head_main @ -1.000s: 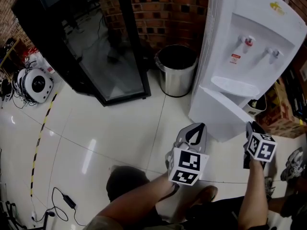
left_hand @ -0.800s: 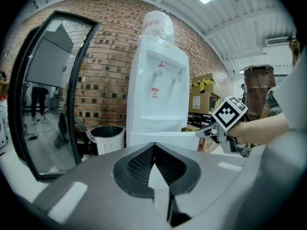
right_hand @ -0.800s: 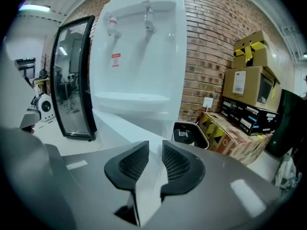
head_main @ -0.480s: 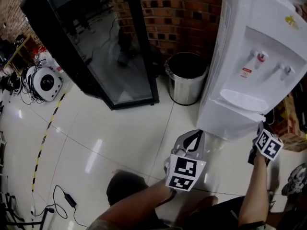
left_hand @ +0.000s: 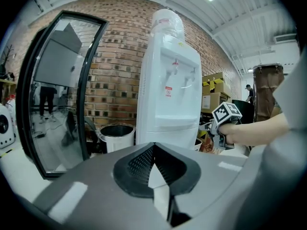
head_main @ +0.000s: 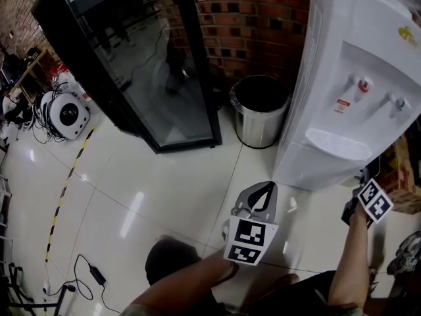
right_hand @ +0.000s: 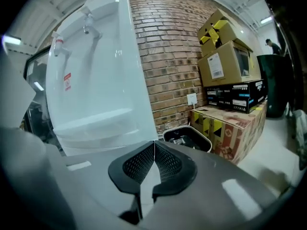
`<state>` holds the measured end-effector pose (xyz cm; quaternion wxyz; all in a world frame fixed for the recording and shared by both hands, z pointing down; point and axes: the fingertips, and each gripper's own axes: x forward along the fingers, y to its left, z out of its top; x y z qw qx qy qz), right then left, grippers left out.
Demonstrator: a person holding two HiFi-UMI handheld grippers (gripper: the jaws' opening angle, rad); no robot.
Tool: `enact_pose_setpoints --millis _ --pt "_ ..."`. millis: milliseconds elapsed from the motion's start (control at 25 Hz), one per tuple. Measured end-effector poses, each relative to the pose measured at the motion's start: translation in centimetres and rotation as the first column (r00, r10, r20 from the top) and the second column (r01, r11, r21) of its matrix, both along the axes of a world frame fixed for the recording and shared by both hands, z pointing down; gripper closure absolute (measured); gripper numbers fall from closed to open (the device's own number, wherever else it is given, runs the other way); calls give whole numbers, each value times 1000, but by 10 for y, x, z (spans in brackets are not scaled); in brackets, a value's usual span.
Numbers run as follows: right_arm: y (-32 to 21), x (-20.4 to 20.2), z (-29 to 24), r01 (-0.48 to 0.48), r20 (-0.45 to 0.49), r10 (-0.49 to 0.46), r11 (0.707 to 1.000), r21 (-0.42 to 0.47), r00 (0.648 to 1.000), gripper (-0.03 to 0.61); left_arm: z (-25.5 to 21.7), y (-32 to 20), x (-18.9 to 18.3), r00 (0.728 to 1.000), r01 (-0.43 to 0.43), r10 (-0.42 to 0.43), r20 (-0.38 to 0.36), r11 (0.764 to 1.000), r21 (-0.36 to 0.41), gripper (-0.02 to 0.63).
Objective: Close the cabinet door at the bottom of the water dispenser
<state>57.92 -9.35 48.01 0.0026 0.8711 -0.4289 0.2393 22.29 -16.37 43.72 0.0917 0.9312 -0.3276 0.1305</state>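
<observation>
White door [head_main: 306,167] seemingly shut near right fingers [right_hand: 166,164], just closed empty; left fingers [left_hand: 135,165] together.

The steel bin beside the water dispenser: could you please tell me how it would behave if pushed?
The steel bin looks thin-walled and open-topped, so it is probably light and stiff. On the glossy tiled floor it would likely slide rather than tip, being squat. Its round wall may turn an off-centre push aside.

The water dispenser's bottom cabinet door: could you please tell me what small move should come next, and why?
Probably draw the right gripper back: the cabinet door looks flush with the water dispenser, and the fingers have just closed on nothing.
</observation>
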Motion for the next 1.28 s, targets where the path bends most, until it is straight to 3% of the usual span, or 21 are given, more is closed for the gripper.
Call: enact_pose_setpoints --millis 240,480,720,960,1120,1280 --pt "4 -13 -22 73 -36 -73 997 -7 997 577 -7 6 12 999 -28 29 -24 999 21 612" --pt "4 -65 -77 206 -146 -204 979 -4 968 577 -31 5 0 997 -13 17 -73 999 52 612" --pt "10 -153 -136 379 -259 -366 926 -2 894 577 -71 13 -36 994 0 9 -110 996 84 612" --pt "40 -218 -186 443 -316 -399 893 79 861 578 -108 27 -94 993 12 1 -117 993 115 612" --pt "56 -270 -199 519 -324 -464 848 106 824 578 -124 33 -133 990 38 -19 -141 991 129 612" --pt "60 -335 -181 634 -303 -589 770 68 749 578 -130 43 -161 992 45 -26 -127 988 147 612"
